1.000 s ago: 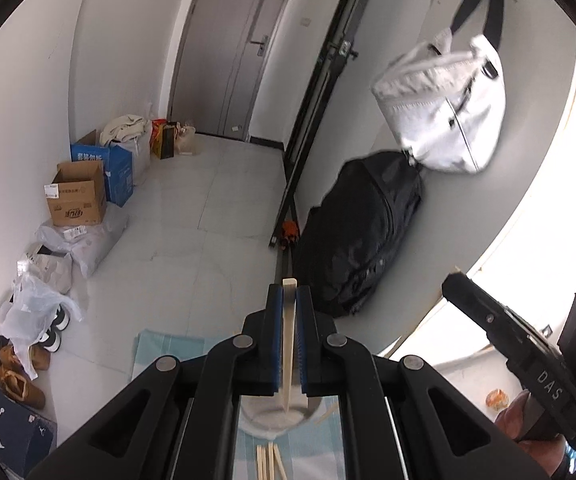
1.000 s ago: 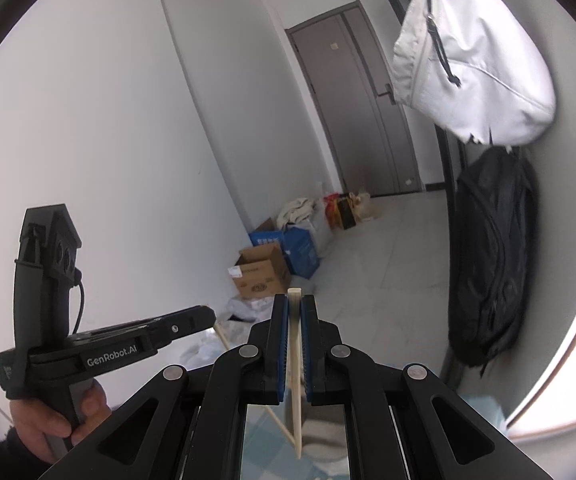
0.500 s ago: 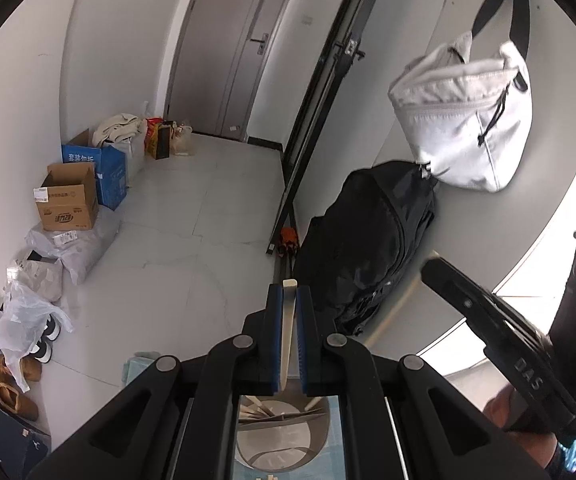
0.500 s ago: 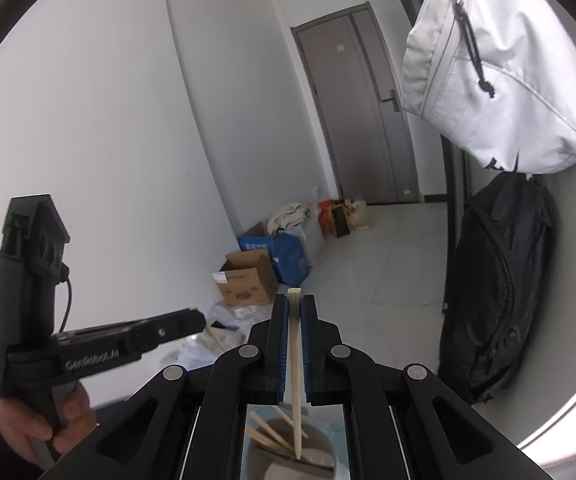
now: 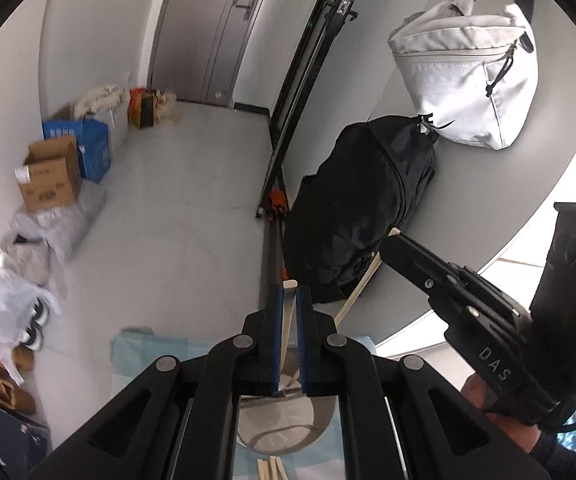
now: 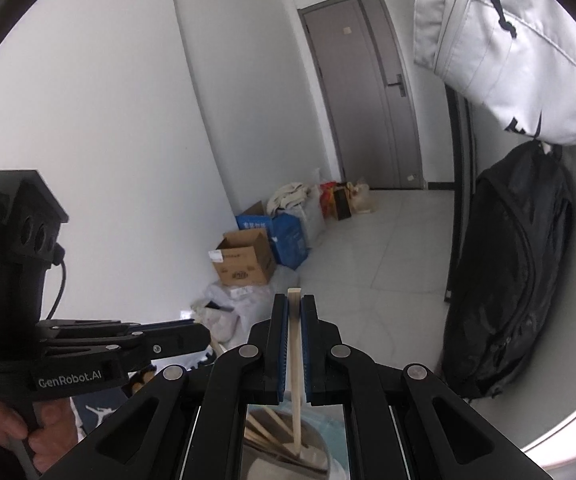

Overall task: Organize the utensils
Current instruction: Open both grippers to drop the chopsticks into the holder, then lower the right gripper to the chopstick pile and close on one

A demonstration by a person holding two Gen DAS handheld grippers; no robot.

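Note:
My left gripper (image 5: 289, 292) is shut on a pale wooden chopstick (image 5: 288, 312) that points down into a round metal cup (image 5: 283, 424) below it. My right gripper (image 6: 294, 300) is shut on another wooden chopstick (image 6: 296, 360), its lower end inside the same metal cup (image 6: 288, 452), where a few chopsticks (image 6: 263, 428) lie. The right gripper also shows in the left wrist view (image 5: 392, 242), holding its chopstick (image 5: 358, 292). The left gripper shows in the right wrist view (image 6: 203, 334). Loose chopsticks (image 5: 269, 468) lie on the blue mat (image 5: 143, 348).
A black backpack (image 5: 360, 208) and a white bag (image 5: 468, 80) hang on the wall ahead. Cardboard boxes (image 5: 49, 180), plastic bags and shoes (image 5: 3, 380) line the left wall. A grey door (image 6: 364, 92) is at the far end.
Both grippers have shifted slightly over the cup. The right gripper's chopstick has sunk deeper into it. Both stay shut on their chopsticks.

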